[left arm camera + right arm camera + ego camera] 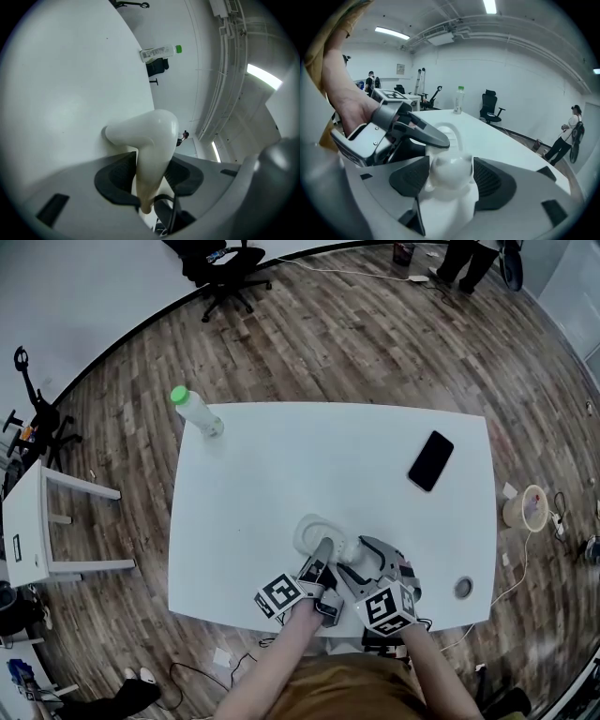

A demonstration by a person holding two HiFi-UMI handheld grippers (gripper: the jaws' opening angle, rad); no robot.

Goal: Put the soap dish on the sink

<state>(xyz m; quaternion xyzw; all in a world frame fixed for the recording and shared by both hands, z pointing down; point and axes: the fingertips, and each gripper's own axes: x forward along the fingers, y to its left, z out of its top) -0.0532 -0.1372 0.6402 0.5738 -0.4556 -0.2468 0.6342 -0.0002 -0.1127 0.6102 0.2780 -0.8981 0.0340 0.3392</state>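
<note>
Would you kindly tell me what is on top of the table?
A bottle, a phone, a tape roll and a white dish that the left gripper grips. It and the right gripper hide what lies beneath them.

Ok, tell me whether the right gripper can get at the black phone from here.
Probably yes. The right gripper has its fingers apart around a white piece, not clamped on it, so it looks free to leave, and only bare table lies between it and the phone.

grey left claw point(324, 547), grey right claw point(352, 555), black pads point(410, 176), black-and-white marker cubes point(281, 594); mustard top point(347, 692)
</note>
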